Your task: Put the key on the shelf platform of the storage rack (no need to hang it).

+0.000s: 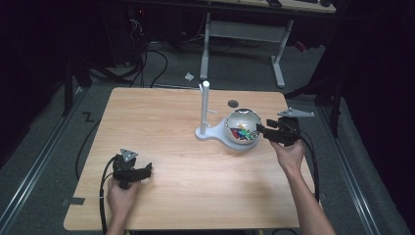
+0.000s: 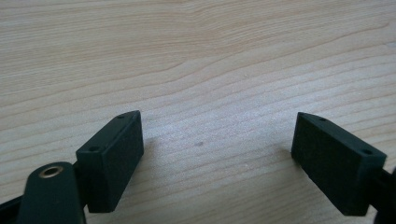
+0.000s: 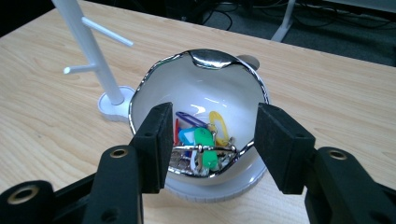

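Right tool (image 3: 211, 144): jaws apart, empty, poised over bowl (image 3: 154, 84) of coloured key tags (image 3: 201, 140) beside white stand (image 3: 95, 56). Left tool (image 2: 217, 158): open, empty, low over table (image 2: 196, 56).

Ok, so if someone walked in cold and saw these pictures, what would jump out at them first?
Probably the shiny bowl right of the table's centre, with bright tags in blue, green, yellow and red lying in it. The right gripper hangs at its near rim, jaws open with nothing between the pads. Next to the bowl stands a white peg stand, and the left gripper sits open over bare wood near the front left.
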